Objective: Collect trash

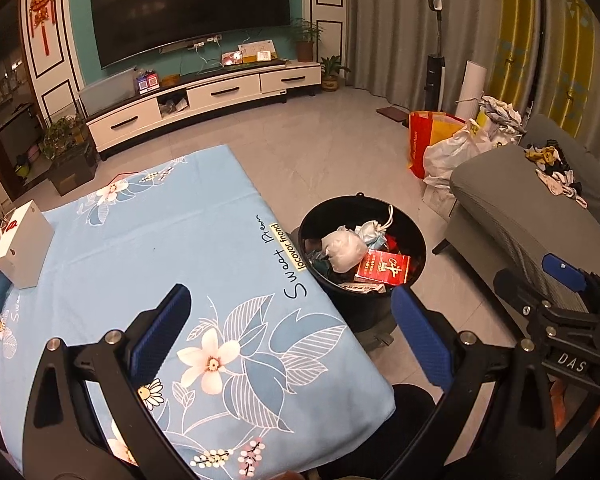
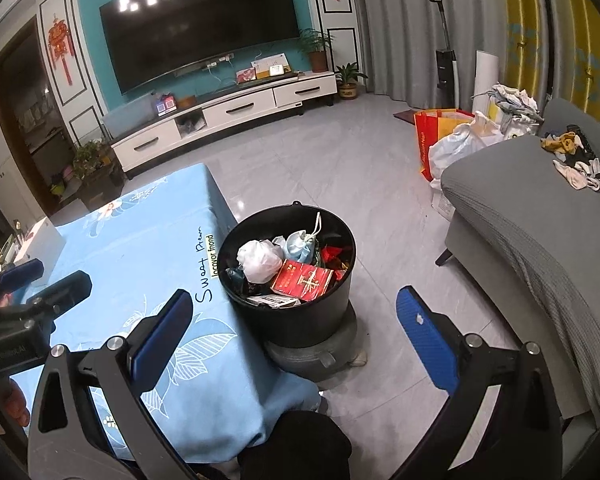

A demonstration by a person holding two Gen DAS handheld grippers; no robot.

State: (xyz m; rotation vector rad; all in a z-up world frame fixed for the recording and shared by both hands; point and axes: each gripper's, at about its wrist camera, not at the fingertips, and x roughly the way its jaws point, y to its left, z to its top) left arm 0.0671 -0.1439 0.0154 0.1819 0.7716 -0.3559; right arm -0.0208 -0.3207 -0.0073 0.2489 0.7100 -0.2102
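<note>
A black round bin (image 1: 416, 240) (image 2: 340, 312) stands on the floor beside the table's right edge. Inside it lie a red box (image 1: 384, 269) (image 2: 303, 278), a crumpled white bag (image 1: 345, 249) (image 2: 260, 260), a pale blue mask and other scraps. My left gripper (image 1: 290, 332) is open over the blue floral tablecloth (image 1: 148, 240), nothing between its blue pads. My right gripper (image 2: 294, 328) is open too, held above and in front of the bin, empty. Each gripper also shows at the edge of the other's view.
A white box (image 1: 22, 250) sits at the table's far left. A grey sofa (image 2: 540, 240) with loose socks fills the right side. Red and white bags (image 2: 448, 140) stand on the floor behind it. TV cabinet and plants line the far wall.
</note>
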